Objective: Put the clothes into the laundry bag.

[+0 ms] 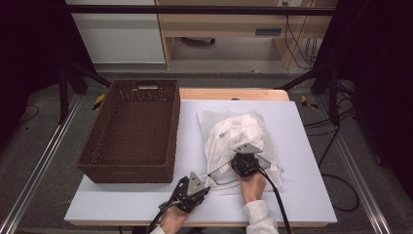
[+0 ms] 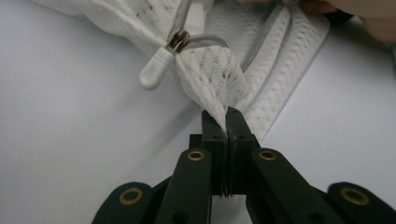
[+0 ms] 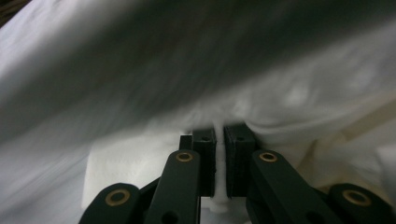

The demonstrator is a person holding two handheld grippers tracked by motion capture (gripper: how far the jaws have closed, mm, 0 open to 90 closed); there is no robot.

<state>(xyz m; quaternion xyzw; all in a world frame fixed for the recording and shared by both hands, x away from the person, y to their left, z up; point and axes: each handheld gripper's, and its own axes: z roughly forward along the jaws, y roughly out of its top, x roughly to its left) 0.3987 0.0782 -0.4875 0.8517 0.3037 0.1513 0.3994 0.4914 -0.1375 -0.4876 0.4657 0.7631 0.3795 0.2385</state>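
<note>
A white mesh bag (image 1: 239, 141), stuffed with white cloth, lies on the white table (image 1: 302, 190) to the right of a brown wicker basket (image 1: 131, 131). The left gripper (image 2: 226, 122) sits at the table's near edge with its jaws clamped tight on a pinch of the bag's mesh corner, just beside the zipper pull (image 2: 156, 71). The right gripper (image 3: 219, 135) rests on the bag's near side, its jaws nearly together with a thin fold of white fabric (image 3: 218, 135) squeezed between them; the view there is blurred, so which layer it grips cannot be told
</note>
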